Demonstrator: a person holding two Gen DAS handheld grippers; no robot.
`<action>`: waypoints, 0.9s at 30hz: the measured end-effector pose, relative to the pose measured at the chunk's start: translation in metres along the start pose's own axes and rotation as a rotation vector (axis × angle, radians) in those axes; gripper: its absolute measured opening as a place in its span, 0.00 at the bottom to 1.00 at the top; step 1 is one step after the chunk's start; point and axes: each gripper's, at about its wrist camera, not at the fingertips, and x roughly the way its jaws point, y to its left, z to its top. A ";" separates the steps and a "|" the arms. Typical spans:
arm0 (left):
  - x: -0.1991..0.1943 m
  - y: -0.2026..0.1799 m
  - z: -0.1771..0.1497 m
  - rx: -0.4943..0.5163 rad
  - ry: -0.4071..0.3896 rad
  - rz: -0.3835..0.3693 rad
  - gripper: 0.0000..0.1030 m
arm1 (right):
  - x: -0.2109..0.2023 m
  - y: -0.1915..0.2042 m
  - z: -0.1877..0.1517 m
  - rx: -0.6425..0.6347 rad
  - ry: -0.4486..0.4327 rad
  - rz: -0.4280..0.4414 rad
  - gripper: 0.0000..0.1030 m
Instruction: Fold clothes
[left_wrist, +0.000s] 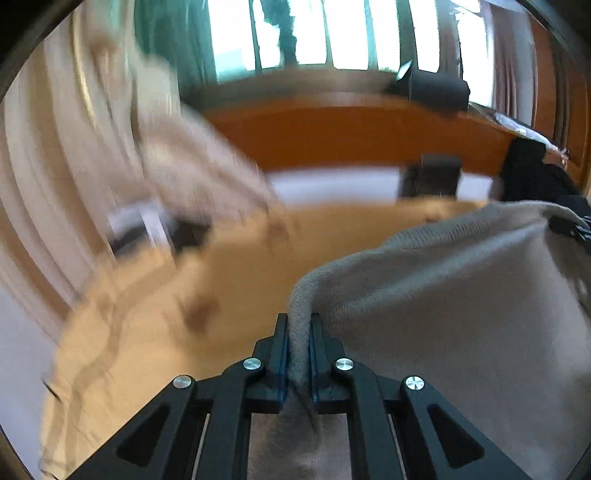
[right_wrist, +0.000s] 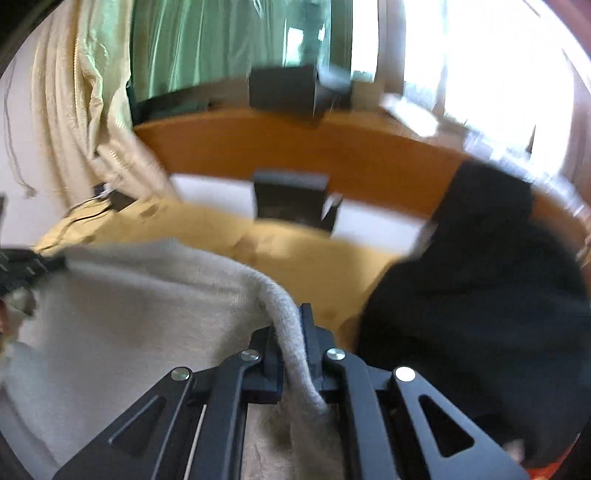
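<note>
A grey knitted garment (left_wrist: 461, 306) hangs stretched between my two grippers above a tan bed cover (left_wrist: 229, 266). My left gripper (left_wrist: 299, 325) is shut on a rolled edge of it, the knit pinched between both black fingers. In the right wrist view the same grey garment (right_wrist: 122, 306) spreads to the left, and my right gripper (right_wrist: 290, 321) is shut on its thick rolled hem. The left gripper (right_wrist: 26, 267) shows at the far left of that view, holding the other end. The right gripper's tip (left_wrist: 570, 225) peeks in at the right edge of the left wrist view.
A black garment (right_wrist: 480, 295) lies piled on the bed to the right. An orange wooden headboard (left_wrist: 351, 136) runs behind the white pillows (left_wrist: 332, 184), with a dark box (right_wrist: 291, 201) in front. Cream curtains (left_wrist: 55, 147) hang at the left, and bright windows are behind.
</note>
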 end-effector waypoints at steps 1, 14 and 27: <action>0.001 -0.007 0.005 0.035 -0.022 0.030 0.10 | 0.006 0.000 -0.002 -0.002 0.019 -0.016 0.07; 0.071 -0.009 -0.011 0.082 0.189 0.038 0.54 | 0.070 0.004 -0.019 -0.054 0.262 -0.236 0.68; -0.077 0.059 -0.042 -0.194 0.074 -0.080 0.67 | -0.045 -0.016 -0.018 0.097 0.052 -0.051 0.78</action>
